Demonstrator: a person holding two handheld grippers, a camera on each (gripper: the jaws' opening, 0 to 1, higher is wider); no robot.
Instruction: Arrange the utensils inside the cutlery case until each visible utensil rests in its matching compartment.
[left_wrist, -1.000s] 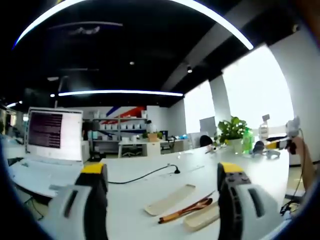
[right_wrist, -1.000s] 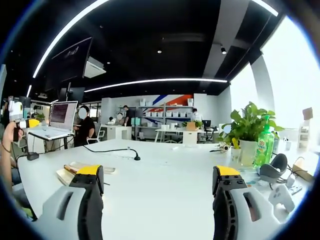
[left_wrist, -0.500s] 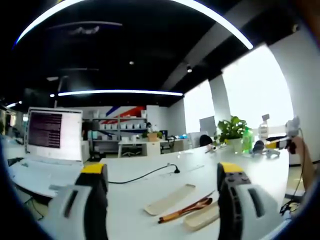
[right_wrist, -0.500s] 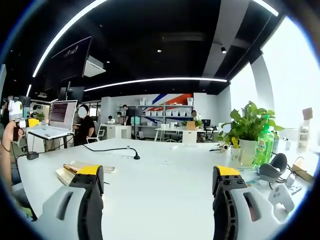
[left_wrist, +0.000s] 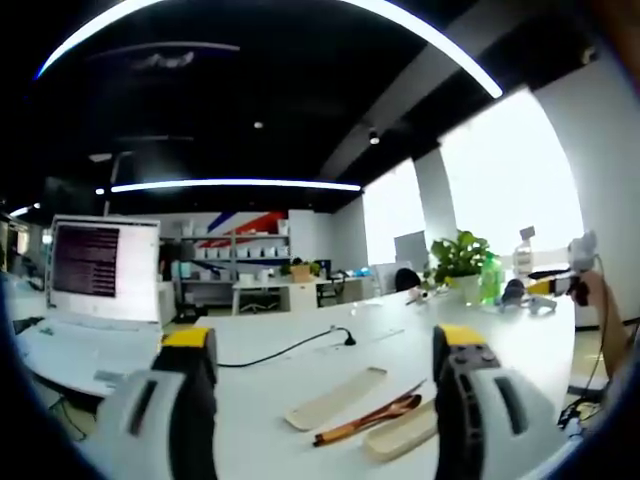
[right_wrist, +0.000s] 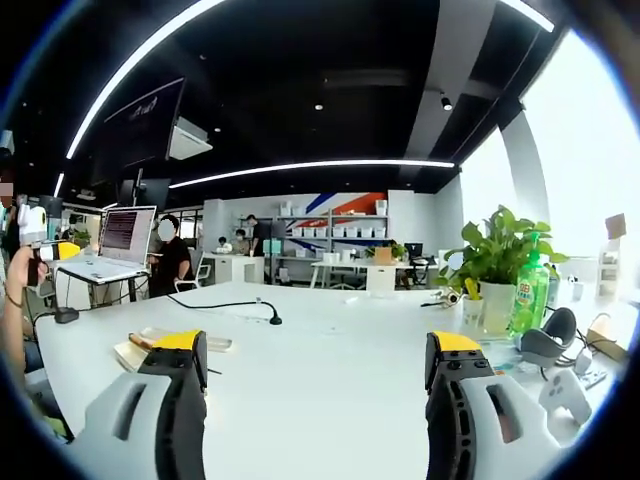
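A wide white worktop (left_wrist: 300, 375) is being viewed from both cams, stretching across an open-plan office. On it, in the left gripper view, a laptop (left_wrist: 92, 275) is being shown w/ its screen lit, at the far left edge. In the right gripper view a potted plant (right_wrist: 497, 262) is being seen standing near the right side, w/ a green bottle (right_wrist: 528, 288) just beside it and a game controller (right_wrist: 565, 388) nearer the cam. A black cable (left_wrist: 290, 347) is being seen lying across the worktop's middle.

The left hand-held gripper (left_wrist: 318, 345) is being held above the worktop, jaws spread wide apart, nothing between them. The right hand-held gripper (right_wrist: 316, 345) is being held likewise: jaws wide apart, nothing gripped.

The cutlery case, in the left gripper view, is being seen as 2 pale pieces lying flat: the lid (left_wrist: 336, 397) to the left and the tray (left_wrist: 400, 436) to the right, near that view's right jaw. The brown utensils (left_wrist: 368, 420) are being seen lying between the 2 pieces, touching the tray's edge; whether they are resting in a compartment can't be told
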